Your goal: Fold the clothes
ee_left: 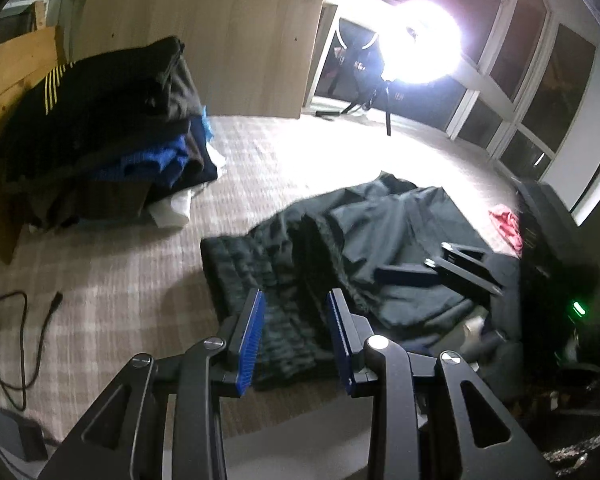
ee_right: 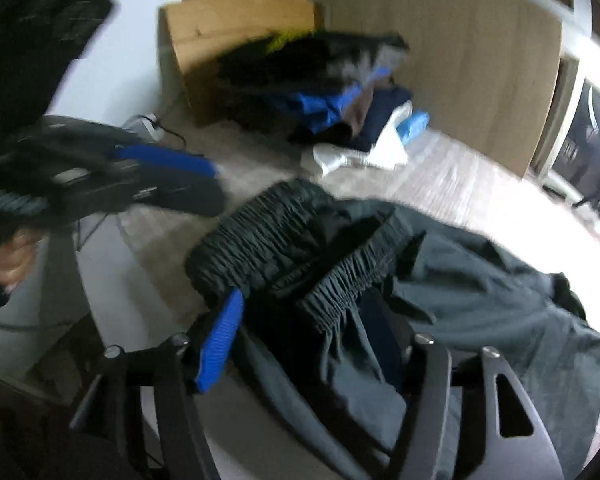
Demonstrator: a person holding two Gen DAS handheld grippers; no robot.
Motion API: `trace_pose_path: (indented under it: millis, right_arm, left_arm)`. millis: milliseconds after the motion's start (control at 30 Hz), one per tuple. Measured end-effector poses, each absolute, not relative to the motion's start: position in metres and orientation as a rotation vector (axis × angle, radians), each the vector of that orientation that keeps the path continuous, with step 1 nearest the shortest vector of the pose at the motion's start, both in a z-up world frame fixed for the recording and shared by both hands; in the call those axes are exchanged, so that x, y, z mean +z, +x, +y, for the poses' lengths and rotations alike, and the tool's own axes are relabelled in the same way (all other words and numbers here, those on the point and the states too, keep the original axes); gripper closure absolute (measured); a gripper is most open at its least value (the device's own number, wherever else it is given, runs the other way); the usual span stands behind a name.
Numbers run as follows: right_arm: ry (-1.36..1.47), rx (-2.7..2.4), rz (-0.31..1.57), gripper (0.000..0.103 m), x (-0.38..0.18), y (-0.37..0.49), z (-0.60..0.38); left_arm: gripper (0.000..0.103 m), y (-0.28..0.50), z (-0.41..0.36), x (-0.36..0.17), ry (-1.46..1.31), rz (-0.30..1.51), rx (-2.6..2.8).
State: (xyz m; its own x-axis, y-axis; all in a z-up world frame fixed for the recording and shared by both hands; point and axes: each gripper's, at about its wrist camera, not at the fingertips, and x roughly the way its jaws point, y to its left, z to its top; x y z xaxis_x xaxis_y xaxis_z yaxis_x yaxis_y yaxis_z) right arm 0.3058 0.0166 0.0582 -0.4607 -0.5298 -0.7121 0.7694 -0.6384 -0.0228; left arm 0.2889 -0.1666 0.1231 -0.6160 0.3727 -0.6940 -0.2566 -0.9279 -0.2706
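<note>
While a stack of clothes (ee_left: 112,128) sits folded, dark trousers (ee_left: 340,236) lie crumpled, unfolded; left gripper (ee_left: 296,340) and right gripper (ee_right: 312,344) both gape empty.

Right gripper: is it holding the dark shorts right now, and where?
Nothing is held. The right gripper stands open over the dark shorts near the elastic waistband, pads not pressing cloth. The left gripper is empty too.
</note>
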Motion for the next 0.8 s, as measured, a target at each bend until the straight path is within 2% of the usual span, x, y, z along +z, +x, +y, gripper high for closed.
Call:
trace_pose_path:
  millis: [233,400,533,633,733,800]
  right_arm:
    - [1.011,-2.197,0.02,0.04,0.086,0.282,0.128]
    - [1.201,-2.374,-0.241,0.04,0.069,0.242,0.237]
    - [1.391,-2.388,-0.332,0.04,0.036,0.228,0.291]
    - [1.5,-2.372,-0.343,0.041,0.029,0.231,0.32]
    - [1.408,-2.451,-0.452,0.041,0.062,0.235,0.366]
    - [1.345,-2.481,-0.514,0.041,0.087,0.227,0.395]
  left_arm:
    - [0.072,0.249,-0.111,0.126,-1.076,-0.099,2.461]
    - [0.072,0.212,-0.077,0.091,-1.134,-0.023,2.369]
    - [0.075,0.197,-0.082,0.058,-1.261,0.078,2.421]
    - [0.079,0.196,-0.094,0.056,-1.279,0.068,2.472]
    - [0.078,0.201,-0.096,0.071,-1.25,0.1,2.559]
    - [0.076,0.21,-0.09,0.089,-1.196,0.054,2.573]
